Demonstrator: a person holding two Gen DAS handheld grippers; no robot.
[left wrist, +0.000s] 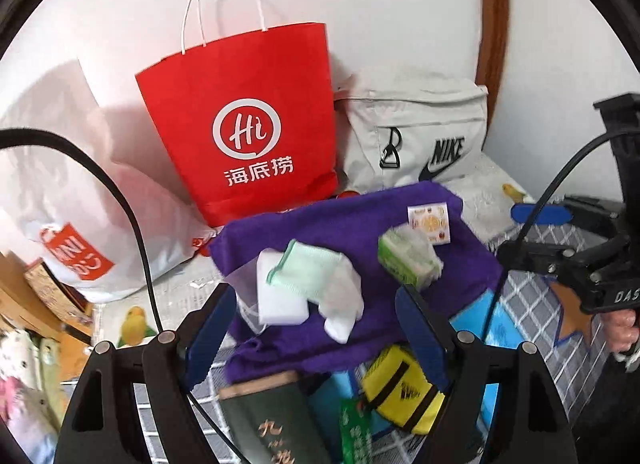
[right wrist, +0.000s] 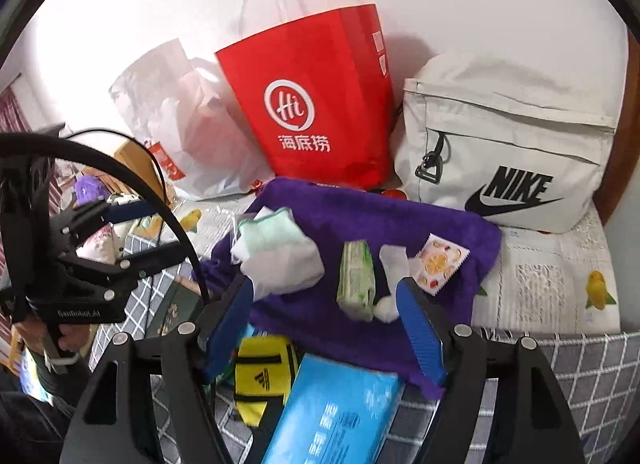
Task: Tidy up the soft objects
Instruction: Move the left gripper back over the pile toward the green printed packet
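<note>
A purple towel (left wrist: 360, 224) (right wrist: 440, 232) lies spread on the bed. On it rest a white sponge with a pale green cloth (left wrist: 308, 268) (right wrist: 268, 236) in clear wrap, a green tissue pack (left wrist: 404, 260) (right wrist: 354, 280) and a fruit-print sachet (left wrist: 430, 222) (right wrist: 440, 264). My left gripper (left wrist: 314, 292) hovers open above the sponge bundle, gripping nothing. My right gripper (right wrist: 325, 284) hovers open above the tissue pack, its pads off it. Each gripper also shows at the edge of the other's view, the right gripper (left wrist: 536, 232) and the left gripper (right wrist: 148, 230).
A red paper bag (left wrist: 240, 124) (right wrist: 316, 104), a grey Nike bag (left wrist: 416, 136) (right wrist: 504, 152) and a white plastic bag (left wrist: 60, 204) (right wrist: 180, 124) stand against the wall. Nearer me lie a yellow pouch (left wrist: 400, 388) (right wrist: 260, 376), a blue tissue pack (right wrist: 332, 416) and a green book (left wrist: 268, 424).
</note>
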